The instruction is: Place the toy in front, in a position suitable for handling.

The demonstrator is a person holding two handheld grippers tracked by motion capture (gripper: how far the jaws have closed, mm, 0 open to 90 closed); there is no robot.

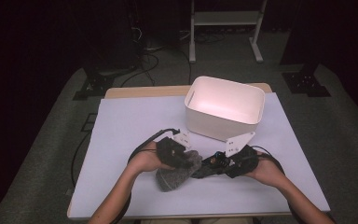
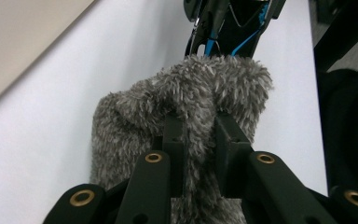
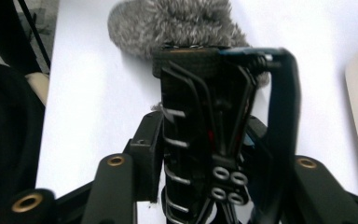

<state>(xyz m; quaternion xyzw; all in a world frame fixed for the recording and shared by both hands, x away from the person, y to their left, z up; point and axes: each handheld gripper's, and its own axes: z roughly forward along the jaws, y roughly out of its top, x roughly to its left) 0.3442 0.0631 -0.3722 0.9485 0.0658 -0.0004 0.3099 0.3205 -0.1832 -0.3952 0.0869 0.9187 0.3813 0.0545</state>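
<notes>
Lavender sheeting covers the table [image 1: 121, 126], and a white rectangular plastic bin [image 1: 224, 107] stands near its far right corner, leaving open room along the near edge. There the two hands meet: the left gripper [image 2: 199, 126] pinches the grey fluffy windscreen cover [image 2: 186, 102] with narrow jaws, while the right gripper [image 3: 200, 135] clamps a black wire-framed microphone mount [image 3: 205, 126] lying level, its tip at the cover's mouth. Judging by this, the mount's long axis must line up with that opening.
</notes>
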